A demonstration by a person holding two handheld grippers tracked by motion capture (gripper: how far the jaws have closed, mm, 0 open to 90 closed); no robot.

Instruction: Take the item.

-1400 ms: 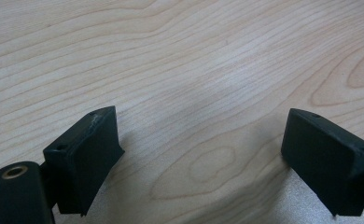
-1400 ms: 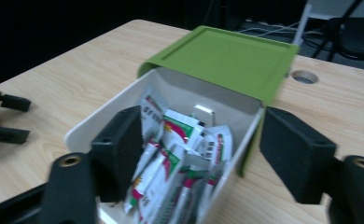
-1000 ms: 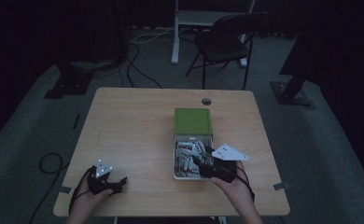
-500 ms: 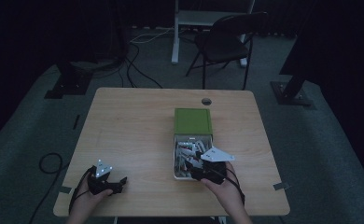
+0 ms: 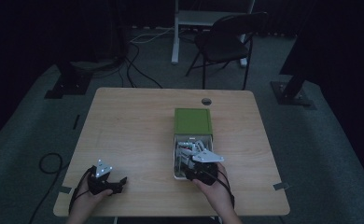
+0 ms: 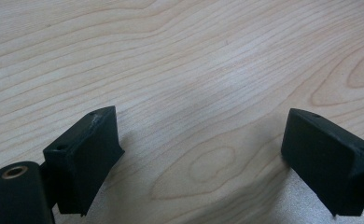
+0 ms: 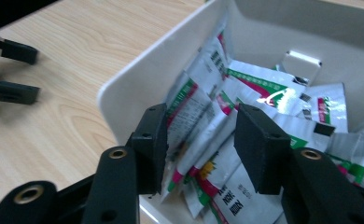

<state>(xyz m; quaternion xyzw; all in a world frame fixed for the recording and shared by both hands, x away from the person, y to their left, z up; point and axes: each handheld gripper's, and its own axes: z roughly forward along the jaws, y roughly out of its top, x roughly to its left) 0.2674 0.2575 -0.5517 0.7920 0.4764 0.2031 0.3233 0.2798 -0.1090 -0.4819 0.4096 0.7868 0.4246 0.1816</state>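
Observation:
A white open box (image 5: 175, 161) holds several white sachets (image 7: 264, 93) printed in green and red. Just behind it lies a green lid (image 5: 192, 121). My right gripper (image 5: 194, 161) hangs over the near end of the box. In the right gripper view its jaws (image 7: 201, 140) stand partly apart, dipped among the sachets by the box's left wall (image 7: 171, 51), with the edges of a few sachets in the gap. At the table's front left my left gripper (image 5: 117, 182) rests wide open. Bare wood shows between its jaws (image 6: 199, 154).
The wooden table (image 5: 133, 130) has a small round hole (image 5: 206, 101) near its far edge. On the floor behind it are a dark chair (image 5: 227, 42), a desk leg (image 5: 174, 42) and cables (image 5: 138, 60). The left gripper (image 7: 19, 72) appears far off in the right gripper view.
My right gripper has moved left from the box's right side to above the sachets at its near end. The left gripper has stayed put.

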